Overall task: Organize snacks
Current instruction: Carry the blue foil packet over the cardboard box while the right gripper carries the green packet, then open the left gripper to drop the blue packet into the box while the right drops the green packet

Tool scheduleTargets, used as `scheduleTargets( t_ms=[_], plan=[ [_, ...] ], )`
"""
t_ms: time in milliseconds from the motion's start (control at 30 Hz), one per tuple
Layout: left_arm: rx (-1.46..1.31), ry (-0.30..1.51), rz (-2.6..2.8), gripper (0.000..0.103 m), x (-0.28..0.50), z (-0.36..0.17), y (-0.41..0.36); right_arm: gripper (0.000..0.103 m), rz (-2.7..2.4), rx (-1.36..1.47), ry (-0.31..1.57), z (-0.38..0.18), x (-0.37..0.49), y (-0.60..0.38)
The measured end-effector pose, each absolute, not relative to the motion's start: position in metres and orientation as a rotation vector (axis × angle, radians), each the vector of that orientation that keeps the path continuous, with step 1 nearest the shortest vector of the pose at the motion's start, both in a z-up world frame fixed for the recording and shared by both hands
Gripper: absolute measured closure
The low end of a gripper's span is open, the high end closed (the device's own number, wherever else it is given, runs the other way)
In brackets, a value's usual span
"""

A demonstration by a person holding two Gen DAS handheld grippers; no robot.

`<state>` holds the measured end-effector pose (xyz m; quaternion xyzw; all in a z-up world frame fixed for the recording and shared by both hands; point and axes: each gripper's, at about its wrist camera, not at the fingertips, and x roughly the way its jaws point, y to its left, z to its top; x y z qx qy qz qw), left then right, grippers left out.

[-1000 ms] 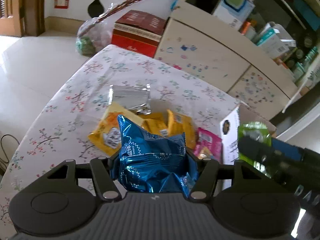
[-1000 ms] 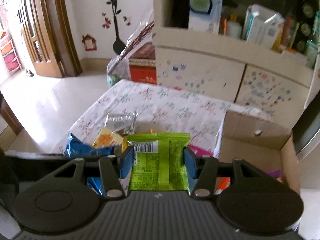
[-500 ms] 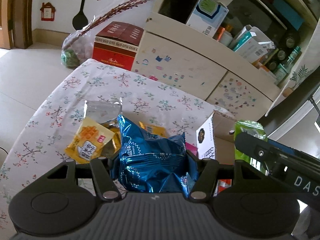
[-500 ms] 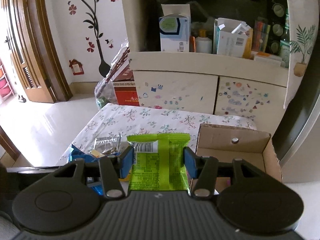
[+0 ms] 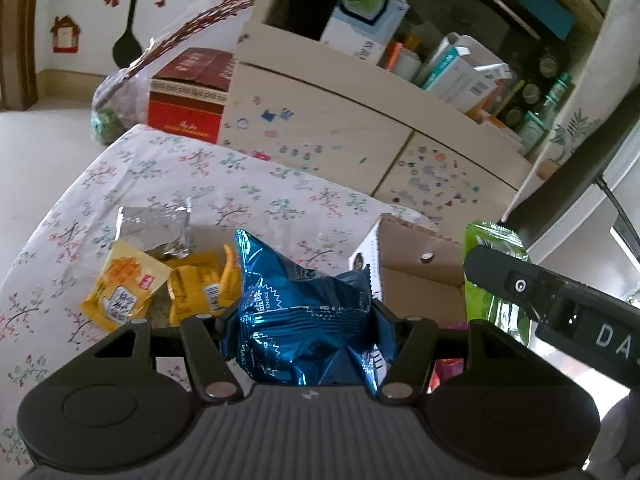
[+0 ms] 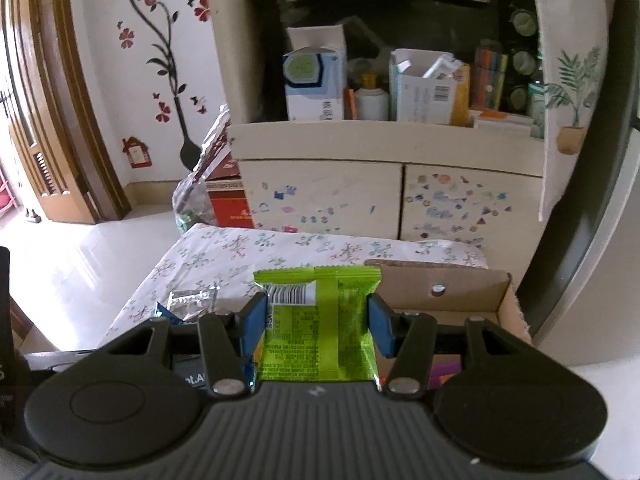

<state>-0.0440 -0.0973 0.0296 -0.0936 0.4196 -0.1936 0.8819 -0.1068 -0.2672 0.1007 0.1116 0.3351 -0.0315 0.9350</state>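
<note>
My left gripper [image 5: 308,320] is shut on a crinkled blue snack bag [image 5: 304,312], held above the table. My right gripper [image 6: 316,320] is shut on a green snack packet [image 6: 320,328], held upright near the open cardboard box [image 6: 472,292]. In the left wrist view the right gripper [image 5: 492,268] with the green packet [image 5: 492,240] is at the right, over the box [image 5: 416,256]. Yellow packets [image 5: 124,284] and a silver packet [image 5: 156,228] lie on the flowered tablecloth [image 5: 180,168]. Pink packets [image 6: 444,372] show inside the box.
A cream cabinet [image 6: 360,192] with stickers and cluttered shelves stands behind the table. A red box [image 5: 188,96] and a plastic bag [image 5: 108,108] sit on the floor at the table's far left. A dark fridge edge [image 6: 592,200] rises at the right.
Both grippers have risen and tilted up with their packets held; the table looks farther below. The right gripper has moved toward the cardboard box.
</note>
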Motion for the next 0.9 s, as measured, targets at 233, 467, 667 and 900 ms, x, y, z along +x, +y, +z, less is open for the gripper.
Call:
scheduleTargets(
  t_ms=[233,467,667,900],
  plan=[
    [-0.175,0.864,-0.45,0.036,-0.045,0.028,-0.116,0.049,-0.104,0.253,0.675,0.101,-0.114,-0.286],
    [-0.155,0.856,-0.527,0.036,-0.05,0.026,-0.136,0.049,-0.147,0.303,0.641,0.105,-0.125,-0.313],
    [-0.146,0.854,-0.591,0.036,-0.054,0.023,-0.153,0.049,-0.201,0.367,0.616,0.103,-0.135,-0.342],
    [-0.127,0.858,-0.709,0.036,-0.065,0.018,-0.177,0.049,-0.254,0.426,0.615,0.093,-0.142,-0.366]
  ],
)
